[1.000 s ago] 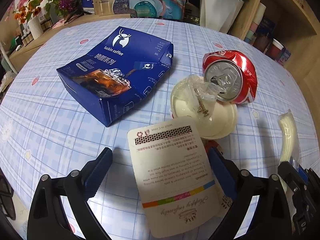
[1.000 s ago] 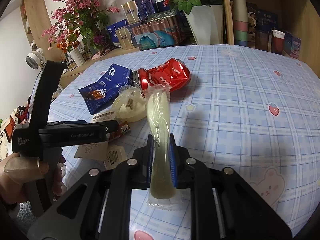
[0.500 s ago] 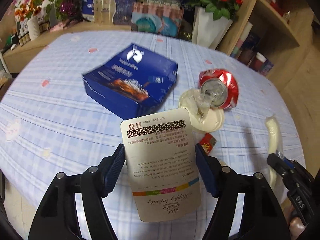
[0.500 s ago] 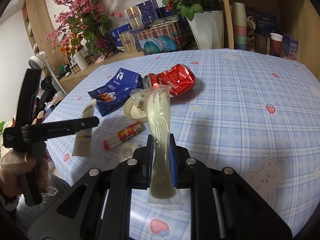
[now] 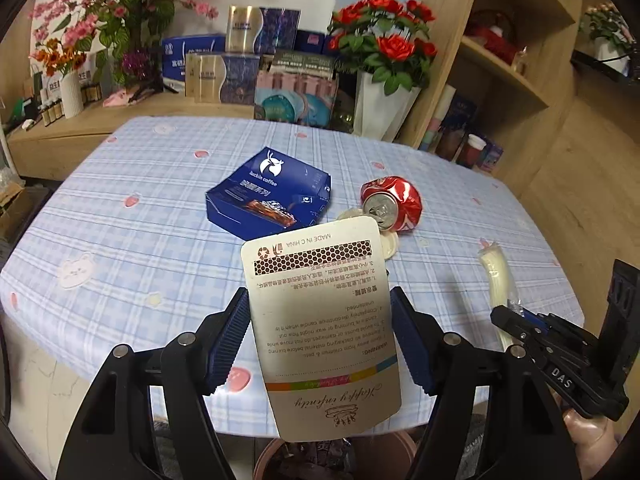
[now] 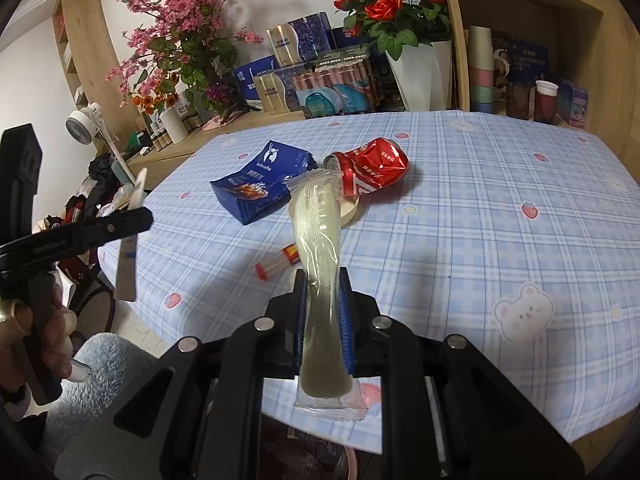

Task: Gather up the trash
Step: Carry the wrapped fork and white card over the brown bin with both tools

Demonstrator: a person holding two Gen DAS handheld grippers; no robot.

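Observation:
My left gripper [image 5: 318,296] is shut on a white printed card [image 5: 320,340], one pad on each long edge, and holds it above the table's near edge. From the right wrist view the card [image 6: 128,256] shows edge-on in that gripper [image 6: 136,216]. My right gripper [image 6: 322,280] is shut on a pale item in a clear wrapper [image 6: 316,224], which sticks up out of the jaws; the left wrist view shows it too [image 5: 496,276]. On the table lie a blue coffee box [image 5: 272,196], a crushed red can [image 5: 394,204] and a white lid [image 5: 390,246].
A small red-and-white packet [image 6: 280,262] lies near the checked tablecloth's [image 5: 140,240] front edge. A round bin [image 5: 320,456] with trash stands below that edge. Flower vases, boxes and wooden shelves with cups stand behind the table. A person's hand [image 6: 52,344] grips the left tool.
The left jaws closed on the card and lifted it off the table, pulling back over the near edge. The right gripper rose and drew back too, still holding the wrapped item.

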